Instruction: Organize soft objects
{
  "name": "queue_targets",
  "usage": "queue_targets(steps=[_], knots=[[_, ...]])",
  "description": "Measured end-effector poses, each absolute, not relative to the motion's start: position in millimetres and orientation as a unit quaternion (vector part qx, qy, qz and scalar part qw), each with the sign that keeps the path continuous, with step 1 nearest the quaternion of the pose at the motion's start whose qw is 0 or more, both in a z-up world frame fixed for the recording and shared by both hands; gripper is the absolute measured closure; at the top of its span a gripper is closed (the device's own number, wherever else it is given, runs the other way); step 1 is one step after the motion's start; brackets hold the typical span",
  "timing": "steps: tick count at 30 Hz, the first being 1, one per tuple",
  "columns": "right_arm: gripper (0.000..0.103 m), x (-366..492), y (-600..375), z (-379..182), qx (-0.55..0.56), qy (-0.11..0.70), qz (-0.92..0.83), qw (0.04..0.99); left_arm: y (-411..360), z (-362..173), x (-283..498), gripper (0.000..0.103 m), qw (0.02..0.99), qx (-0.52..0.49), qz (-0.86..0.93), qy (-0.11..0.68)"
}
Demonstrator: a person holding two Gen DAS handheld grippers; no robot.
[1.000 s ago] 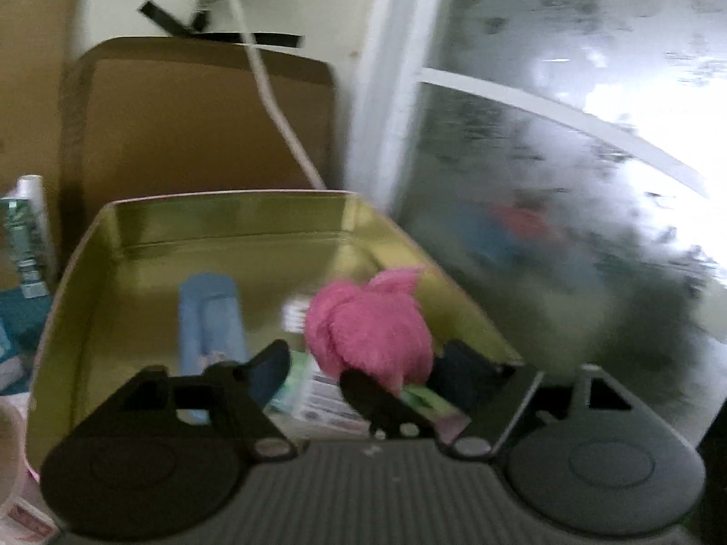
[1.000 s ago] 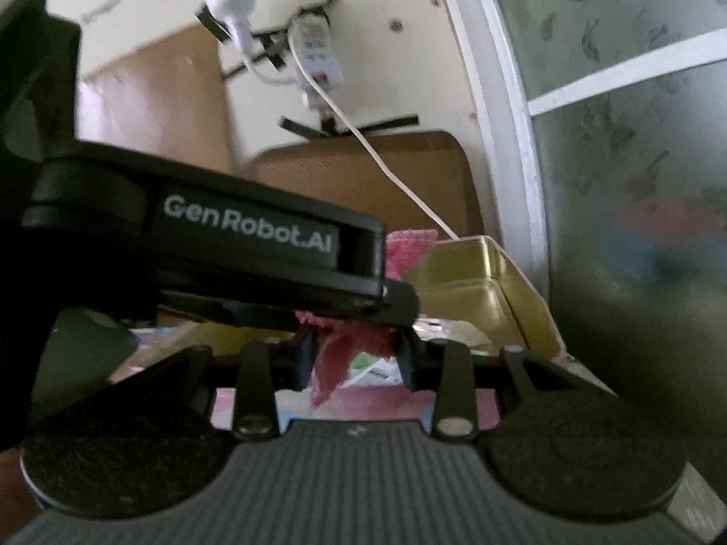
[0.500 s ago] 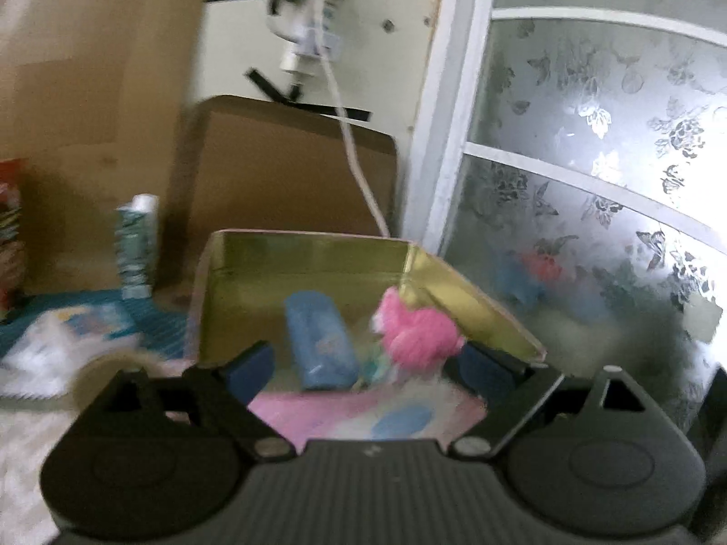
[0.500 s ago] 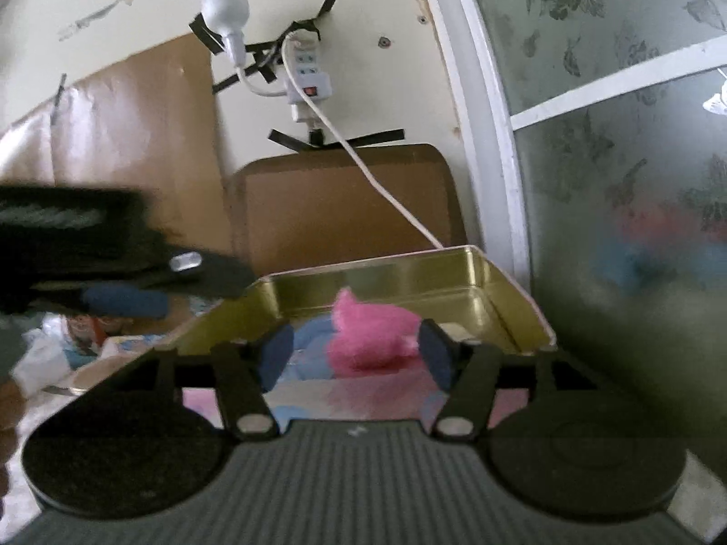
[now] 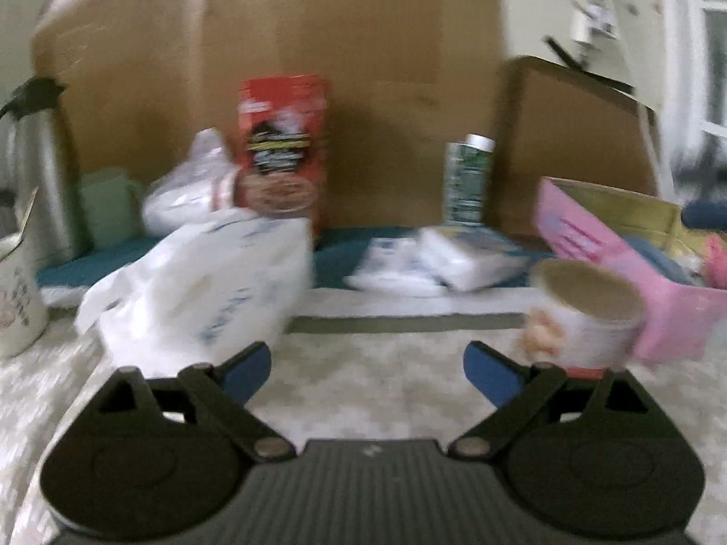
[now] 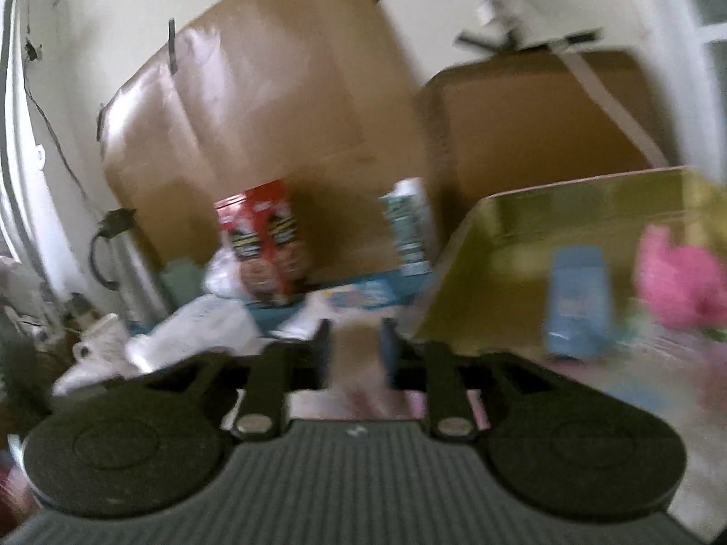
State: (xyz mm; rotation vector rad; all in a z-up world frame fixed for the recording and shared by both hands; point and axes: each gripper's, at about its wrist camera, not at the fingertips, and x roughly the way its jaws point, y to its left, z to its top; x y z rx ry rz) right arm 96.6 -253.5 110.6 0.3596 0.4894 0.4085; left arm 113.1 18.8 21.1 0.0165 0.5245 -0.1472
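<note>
Left gripper [image 5: 367,365], jaws spread wide and just opened further, holds nothing; the right gripper [image 6: 352,347], jaws half apart and likewise just opening, is empty too. The pink plush toy [image 6: 679,284] lies inside the gold-lined tin [image 6: 568,200] at 3 o'clock. Risk: in a reach for the white plastic bag [image 5: 200,290] at 10 o'clock, the wide jaw could tip the paper cup [image 5: 584,313] at 2 o'clock.

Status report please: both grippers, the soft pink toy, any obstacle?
Left gripper open, empty, jaws just widened. Right gripper open, empty, also widening. Fluffy pink toy inside gold tin box. No obstacle visible.

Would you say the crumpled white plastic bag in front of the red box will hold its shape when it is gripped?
Probably not: the white plastic bag looks crumpled and slumped, so it should collapse and drape. Its glossy film may slip between pads. It seems light.
</note>
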Motion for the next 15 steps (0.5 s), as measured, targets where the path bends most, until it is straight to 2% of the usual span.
queue_targets(steps=[1, 2, 5, 9, 15], knots=[[0.026, 118, -246, 118, 0.184, 0.255, 0.211, 0.925, 25, 17, 115, 0.011, 0.962, -0.009, -0.074, 0.264], [0.016, 139, -238, 123, 0.187, 0.272, 0.22, 0.918, 31, 18, 116, 0.011, 0.96, -0.032, -0.084, 0.265], [0.013, 207, -206, 130, 0.178, 0.331, 0.207, 0.903, 46, 21, 109, 0.008, 0.967, -0.072, -0.082, 0.229], [0.013, 296, -168, 100, 0.142, 0.432, 0.128, 0.881, 48, 21, 107, 0.008, 0.967, -0.081, -0.089, 0.224], [0.013, 348, -165, 48, 0.181, 0.536, 0.086, 0.82, 61, 19, 110, 0.008, 0.965, -0.116, -0.085, 0.22]])
